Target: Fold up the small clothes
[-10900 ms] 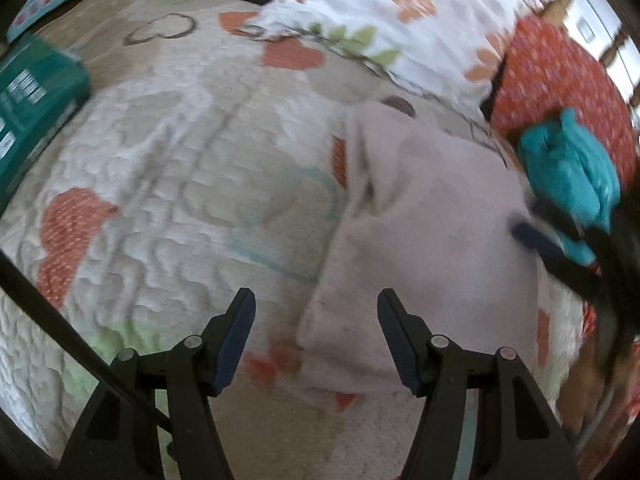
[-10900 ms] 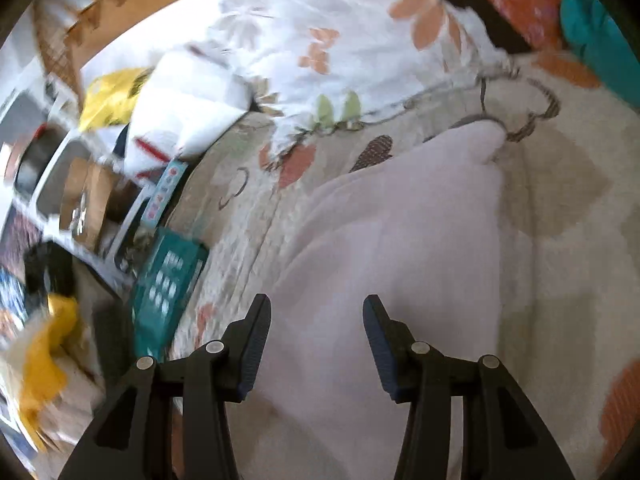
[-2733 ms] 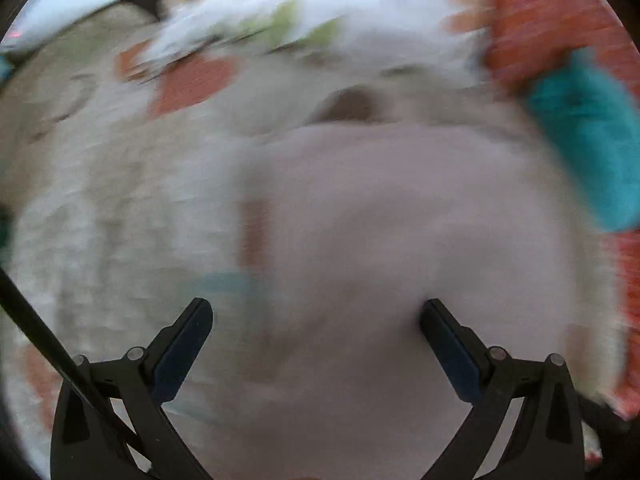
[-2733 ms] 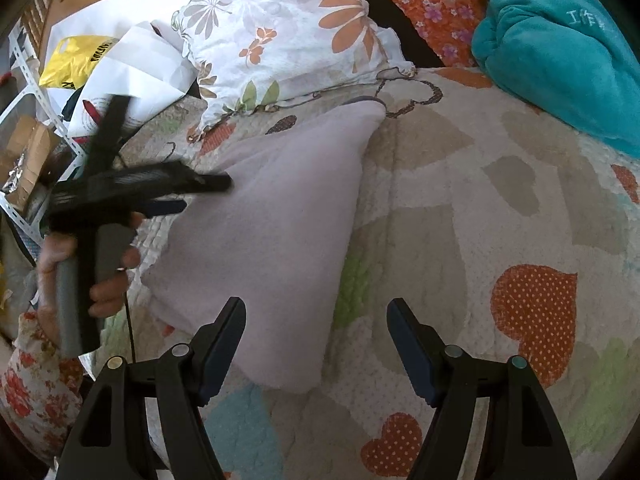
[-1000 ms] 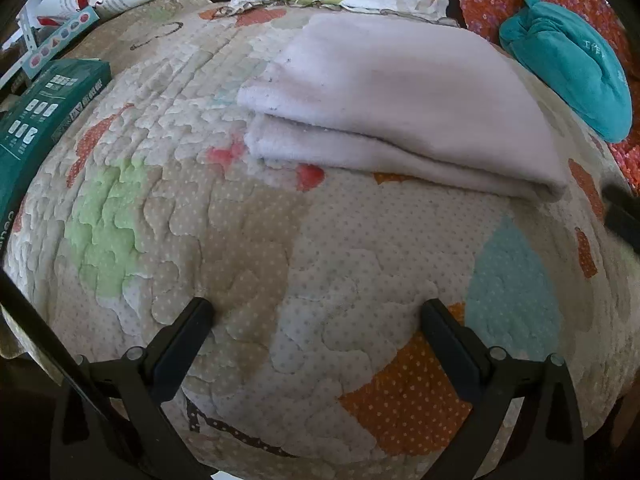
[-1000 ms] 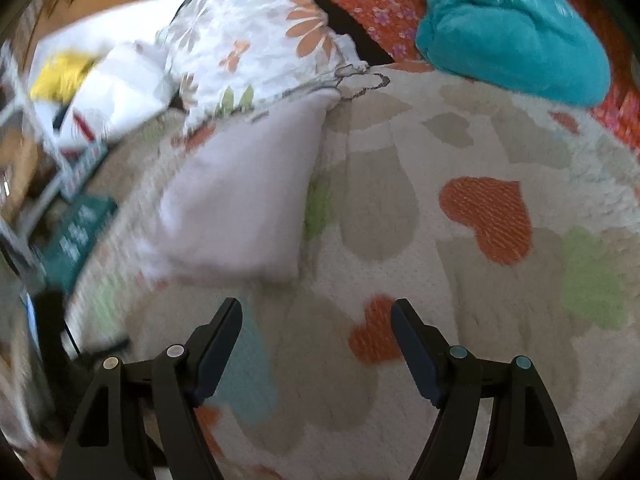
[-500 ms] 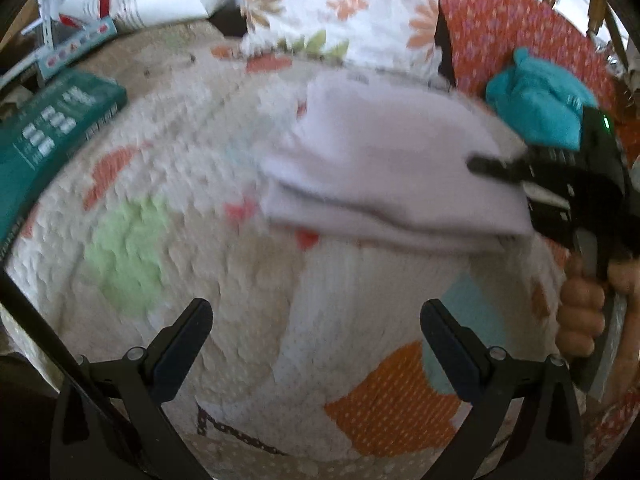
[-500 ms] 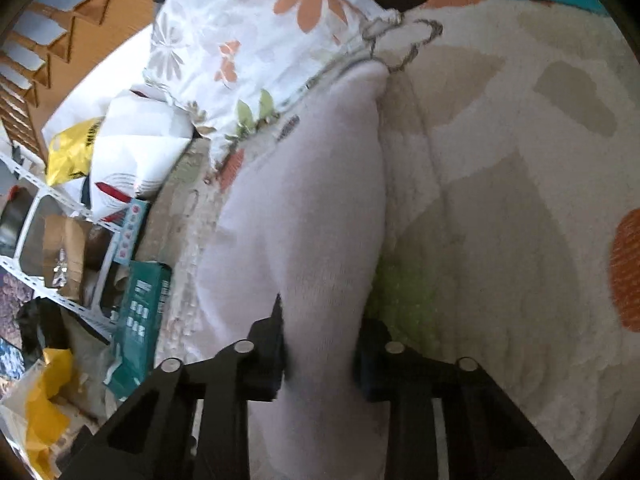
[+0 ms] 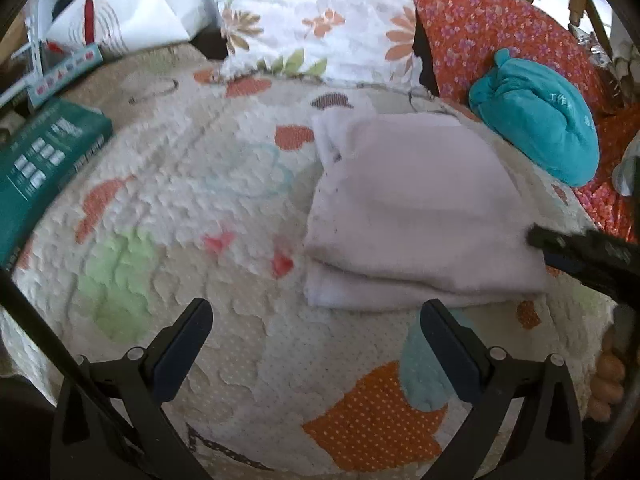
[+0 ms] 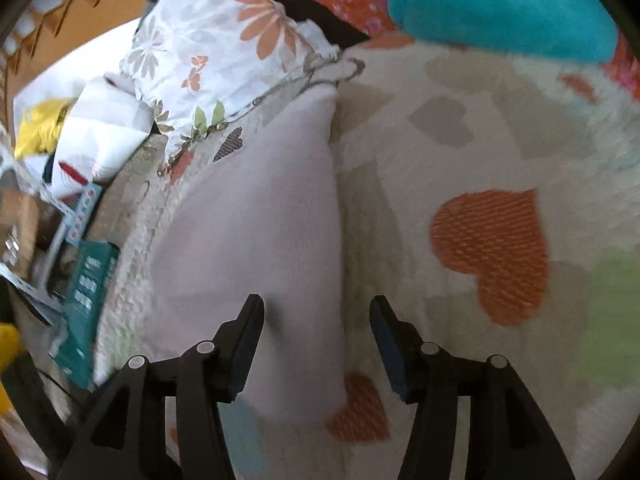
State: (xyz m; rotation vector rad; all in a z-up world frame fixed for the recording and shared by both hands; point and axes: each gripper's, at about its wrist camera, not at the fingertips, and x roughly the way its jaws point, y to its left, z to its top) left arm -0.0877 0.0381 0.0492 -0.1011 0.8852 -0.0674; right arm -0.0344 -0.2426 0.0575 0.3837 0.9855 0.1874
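Observation:
A pale pink garment (image 9: 416, 208) lies folded in a thick rectangle on the heart-patterned quilt (image 9: 192, 216). It also shows in the right wrist view (image 10: 256, 240). My left gripper (image 9: 316, 340) is wide open and empty, a little short of the garment's near edge. My right gripper (image 10: 316, 328) is open over the garment's right near edge, holding nothing. In the left wrist view the right gripper (image 9: 580, 252) reaches in from the right, its tip at the garment's right edge.
A teal garment bundle (image 9: 536, 120) lies on an orange floral pillow (image 9: 500, 40) at the back right. A white floral pillow (image 9: 320, 20) is behind the pink garment. A green box (image 9: 36, 168) sits on the quilt's left edge.
My right gripper was shut on the garment's edge half a second ago; now it has opened and let go. The garment lies still, folded. My left gripper stayed wide open and turned toward the garment.

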